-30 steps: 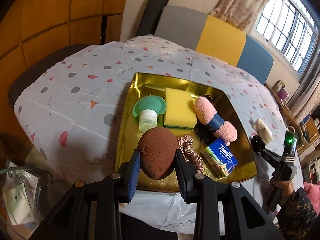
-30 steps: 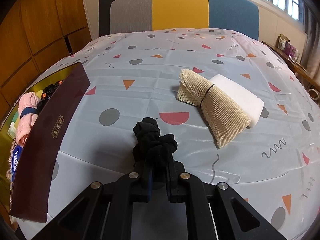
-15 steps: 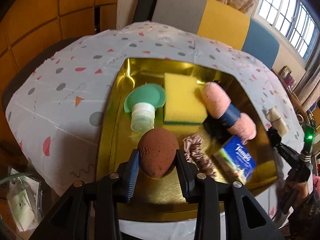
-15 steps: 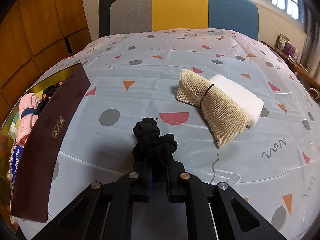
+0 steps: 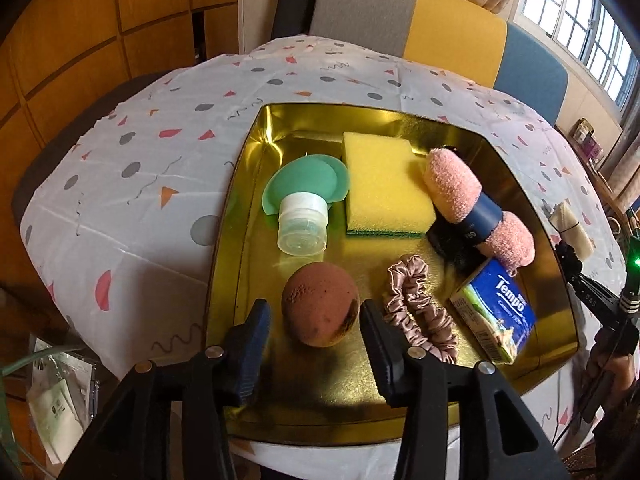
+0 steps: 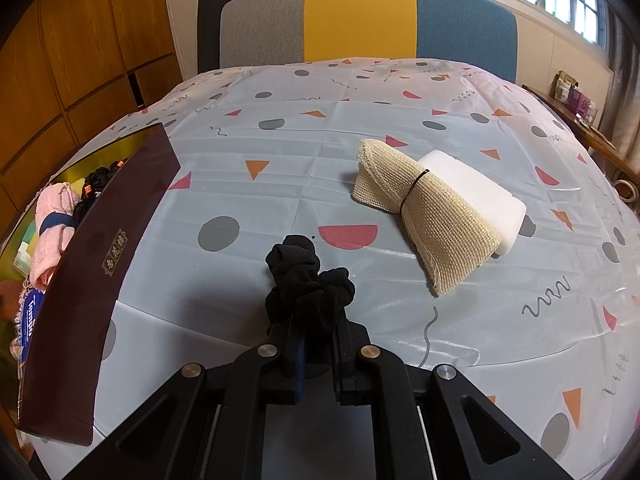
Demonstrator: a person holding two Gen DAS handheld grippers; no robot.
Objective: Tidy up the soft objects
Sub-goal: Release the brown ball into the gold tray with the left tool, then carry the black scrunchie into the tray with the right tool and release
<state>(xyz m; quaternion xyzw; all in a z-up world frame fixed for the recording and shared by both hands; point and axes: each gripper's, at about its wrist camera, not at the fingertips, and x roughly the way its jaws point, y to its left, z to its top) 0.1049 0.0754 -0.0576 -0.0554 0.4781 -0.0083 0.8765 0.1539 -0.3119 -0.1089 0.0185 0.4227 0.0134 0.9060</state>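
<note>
In the left wrist view a gold tray (image 5: 248,168) holds a brown makeup sponge (image 5: 318,308), a pink scrunchie (image 5: 416,308), a yellow sponge (image 5: 384,184), a pink rolled towel (image 5: 476,208), a Tempo tissue pack (image 5: 494,316) and a green-lidded bottle (image 5: 304,208). My left gripper (image 5: 316,320) is open, its fingers either side of the brown sponge, which rests on the tray. My right gripper (image 6: 318,312) is shut on a black scrunchie (image 6: 308,272) above the tablecloth. A beige mesh roll (image 6: 424,208) and a white foam block (image 6: 476,188) lie to its right.
The tray's dark outer wall (image 6: 100,264) stands at the left of the right wrist view. A grey, yellow and blue sofa back (image 6: 360,24) is behind the table. The other gripper (image 5: 600,304) shows at the right edge of the left wrist view.
My left gripper has opened and let go of the brown sponge, which now lies on the tray near the front. The right gripper has stayed still with the black scrunchie.
</note>
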